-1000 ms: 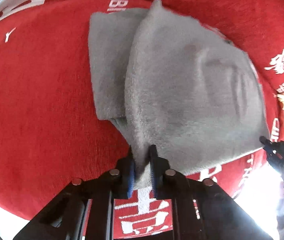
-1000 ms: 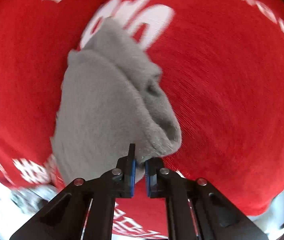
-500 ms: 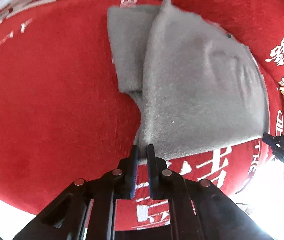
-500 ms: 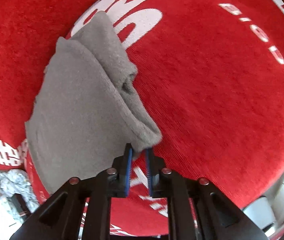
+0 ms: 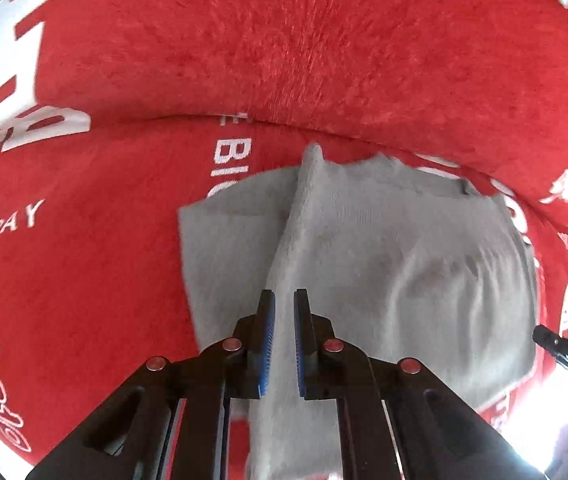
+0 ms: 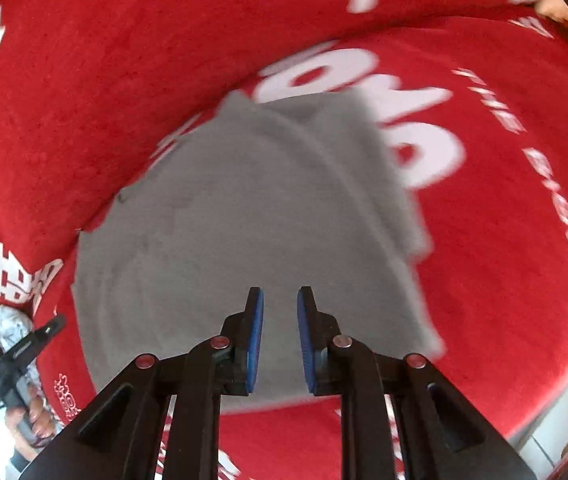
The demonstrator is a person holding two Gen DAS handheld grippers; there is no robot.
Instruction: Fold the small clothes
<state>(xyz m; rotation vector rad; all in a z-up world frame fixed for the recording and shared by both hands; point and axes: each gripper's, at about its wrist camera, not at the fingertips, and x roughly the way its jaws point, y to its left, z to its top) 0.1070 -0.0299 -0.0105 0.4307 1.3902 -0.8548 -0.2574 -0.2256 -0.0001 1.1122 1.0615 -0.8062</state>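
The grey garment (image 5: 384,264) lies on a red cloth (image 5: 84,264) with white printed letters and signs, which covers a soft surface. Behind it, the same red cloth rises as a padded back part (image 5: 304,40), and the far edge of the garment almost reaches the fold between the two. In the left wrist view one narrower layer of the garment shows at the left side, and a wider layer lies over it with a raised ridge running toward the camera.

The left hand-held gripper (image 5: 283,312) points steeply down over this ridge. Its blue pads (image 5: 268,340) are close together with only a thin gap, and the grey fabric passes between them and continues down under the black frame, so it seems to pinch the garment there.

The right hand-held gripper (image 6: 280,312) is over the near part of the garment (image 6: 224,240) as well. Its jaws are opening, the blue pads stand apart, and no fabric is between them; the garment lies flat below.

At the left edge of the right wrist view, a hand (image 6: 28,412) grips the handle of the other gripper. This view is blurred at the right side of the garment.
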